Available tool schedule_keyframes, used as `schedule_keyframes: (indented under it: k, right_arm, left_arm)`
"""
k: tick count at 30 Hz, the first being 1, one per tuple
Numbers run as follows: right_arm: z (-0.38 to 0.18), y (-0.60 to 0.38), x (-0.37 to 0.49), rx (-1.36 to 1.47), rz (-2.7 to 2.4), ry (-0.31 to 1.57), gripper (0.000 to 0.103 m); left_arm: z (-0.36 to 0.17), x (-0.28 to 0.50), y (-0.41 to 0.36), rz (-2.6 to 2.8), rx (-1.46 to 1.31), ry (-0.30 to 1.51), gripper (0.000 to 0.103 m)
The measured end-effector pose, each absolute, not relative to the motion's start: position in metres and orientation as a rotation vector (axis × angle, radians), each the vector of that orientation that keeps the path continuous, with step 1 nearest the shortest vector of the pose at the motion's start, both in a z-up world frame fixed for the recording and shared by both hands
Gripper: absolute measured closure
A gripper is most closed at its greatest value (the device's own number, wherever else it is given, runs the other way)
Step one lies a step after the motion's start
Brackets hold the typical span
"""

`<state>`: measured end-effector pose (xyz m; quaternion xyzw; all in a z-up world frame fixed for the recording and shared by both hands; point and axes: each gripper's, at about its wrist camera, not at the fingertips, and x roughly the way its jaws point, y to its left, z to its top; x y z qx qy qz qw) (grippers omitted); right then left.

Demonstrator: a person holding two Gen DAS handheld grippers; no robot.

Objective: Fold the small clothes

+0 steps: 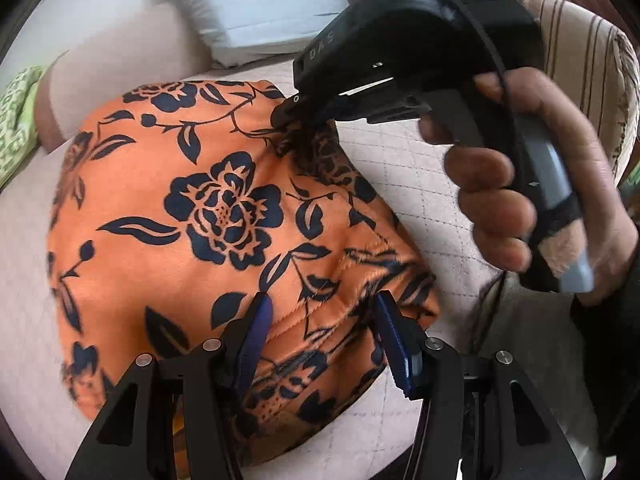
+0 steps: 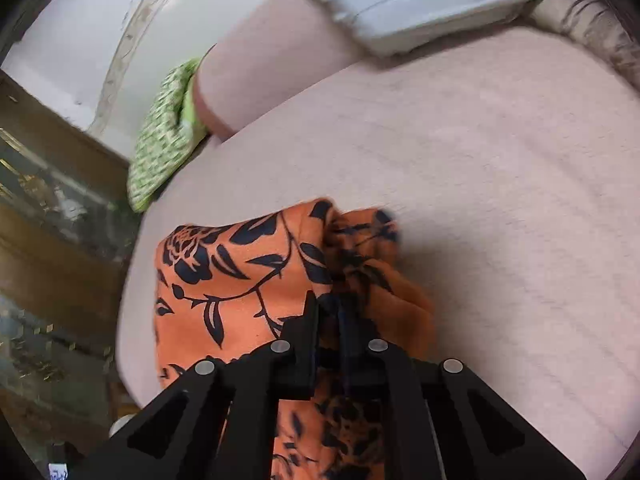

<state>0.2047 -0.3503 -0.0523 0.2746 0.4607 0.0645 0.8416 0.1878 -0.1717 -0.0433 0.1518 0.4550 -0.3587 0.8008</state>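
Observation:
An orange garment with black flowers [image 1: 200, 208] lies bunched on a pink quilted cushion [image 1: 420, 168]. My left gripper [image 1: 324, 320] stands open just above the garment's near hem, one blue-padded finger [image 1: 260, 320] on either side of a fold, neither pressing on it. The right gripper [image 1: 286, 114], held by a person's hand [image 1: 520, 184], pinches the garment's far edge. In the right wrist view the right gripper [image 2: 334, 308] is shut on a gathered bunch of the orange garment [image 2: 240, 280], which hangs crumpled around the fingers.
A white folded pillow [image 2: 420, 0] lies at the back of the pink cushion [image 2: 480, 160]. A green patterned cloth [image 2: 168, 128] sits at its left edge beside a bolster. Wooden furniture with glass [image 2: 48, 240] stands left. Striped fabric [image 1: 580, 40] is at the right.

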Motion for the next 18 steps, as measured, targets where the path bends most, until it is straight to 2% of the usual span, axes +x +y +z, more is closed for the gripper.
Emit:
schedule_keyframes:
  k: [2, 3, 4, 10, 14, 18]
  right_arm:
    - [-0.057, -0.354, 0.204, 0.593, 0.143, 0.99, 0.096]
    - [-0.06, -0.356, 0.206, 0.6, 0.132, 1.0, 0.096]
    - [-0.06, -0.359, 0.208, 0.624, 0.135, 0.995, 0.096]
    - [-0.041, -0.366, 0.194, 0.605, 0.154, 0.933, 0.097]
    - [-0.066, -0.364, 0.207, 0.606, 0.116, 1.045, 0.096]
    - [-0.068, -0.364, 0.207, 0.629, 0.135, 1.059, 0.093]
  left_arm:
    - [-0.05, 0.193, -0.18, -0.774, 0.326, 0.977, 0.069]
    - [-0.052, 0.195, -0.185, -0.793, 0.312, 0.979, 0.094]
    - [-0.052, 0.194, -0.189, -0.808, 0.308, 0.975, 0.1]
    - [-0.036, 0.172, -0.19, -0.912, 0.28, 0.885, 0.102]
    - [-0.083, 0.187, -0.202, -0.884, 0.293, 0.989, 0.101]
    - [-0.07, 0.194, -0.185, -0.897, 0.163, 1.023, 0.097]
